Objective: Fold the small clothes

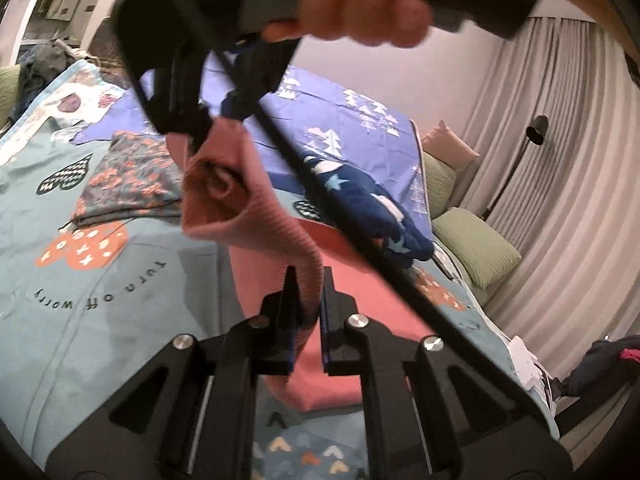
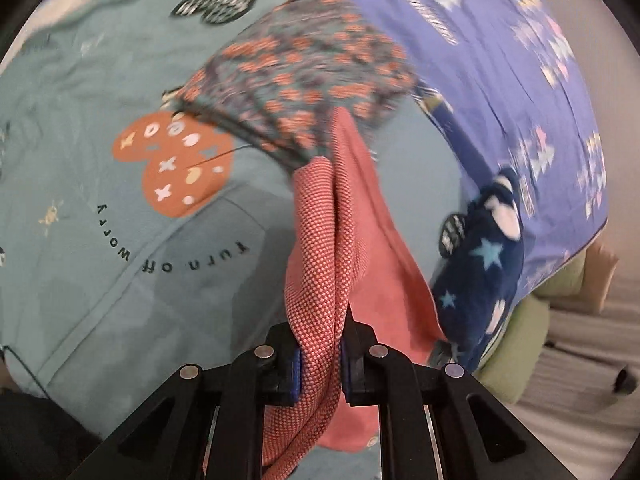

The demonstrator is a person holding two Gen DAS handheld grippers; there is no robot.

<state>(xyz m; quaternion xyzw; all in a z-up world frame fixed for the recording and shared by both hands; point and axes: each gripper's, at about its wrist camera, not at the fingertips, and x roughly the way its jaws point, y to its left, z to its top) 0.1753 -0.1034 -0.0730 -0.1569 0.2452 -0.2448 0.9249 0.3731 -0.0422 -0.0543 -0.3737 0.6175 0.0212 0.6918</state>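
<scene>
My left gripper point(image 1: 308, 292) is clamped on a pink knit garment point(image 1: 256, 216): its two fingers are drawn nearly together with only a ribbed edge of the knit pinched between them. From there the cloth rises away from me to my right gripper point(image 1: 196, 136), which shows at the far upper left of the left wrist view and pinches the other end, so the garment hangs in a slack roll between the two, lifted off the bed. More of the pink cloth lies below it on the teal bedsheet point(image 1: 120, 320).

In the right wrist view, my right gripper point(image 2: 320, 344) is likewise closed on the garment point(image 2: 320, 248). The fingers press a thick fold of the dotted pink knit from both sides, and the rest drops down past them and spreads to the right.

A folded floral garment point(image 2: 296, 76) in grey and orange lies on the bedsheet point(image 2: 100, 280) beyond the pink one, to the far left. A navy star-print fleece piece point(image 2: 484, 264) sits to the right, at the edge of a purple tree-print sheet point(image 2: 500, 80). Green pillows point(image 1: 476, 248) lie at the far right of the bed, near pale curtains point(image 1: 560, 160). The right wrist view is motion-blurred.
</scene>
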